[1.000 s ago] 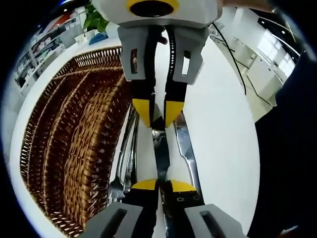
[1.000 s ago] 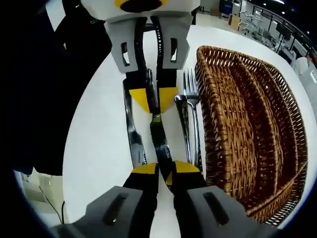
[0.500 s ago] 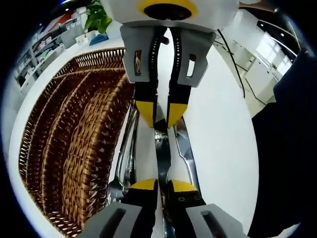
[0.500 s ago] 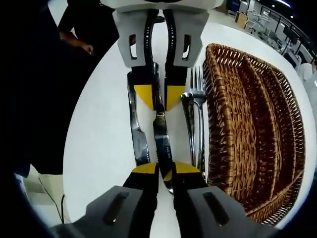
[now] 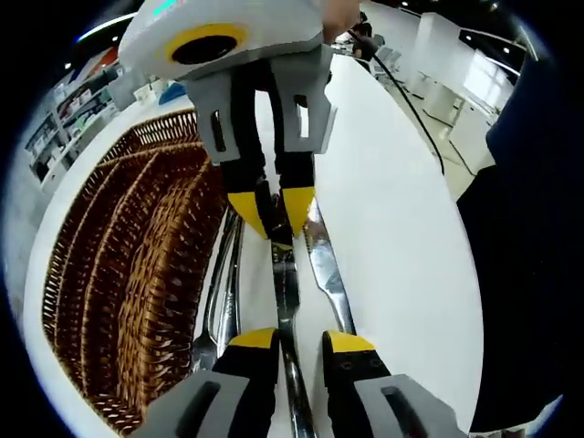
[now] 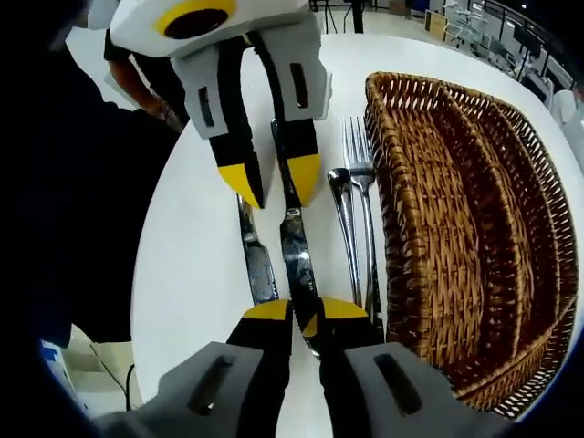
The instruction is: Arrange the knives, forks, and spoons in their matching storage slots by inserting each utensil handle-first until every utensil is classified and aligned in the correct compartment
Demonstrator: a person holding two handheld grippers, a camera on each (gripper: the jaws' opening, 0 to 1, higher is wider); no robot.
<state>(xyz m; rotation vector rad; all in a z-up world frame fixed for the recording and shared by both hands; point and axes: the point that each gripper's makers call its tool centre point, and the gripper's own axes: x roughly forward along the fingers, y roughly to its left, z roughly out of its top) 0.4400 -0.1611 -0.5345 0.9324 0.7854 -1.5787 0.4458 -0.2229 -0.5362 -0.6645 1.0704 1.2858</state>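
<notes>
Knife on our white bench: right tool clenched on one end, left tool released, straddling it beside the basket.

Two close, opposed views along one knife beside the wicker tray, each facing the other hand-held gripper.

Steel knife lies flat on the white table, running 12 to 6 in my right gripper view, its near end between my right jaws. Second knife just beside it at 9 o'clock. Spoon and fork at 3 o'clock, parallel. Brown wicker tray beyond them, long compartments, nothing seen inside.
</notes>
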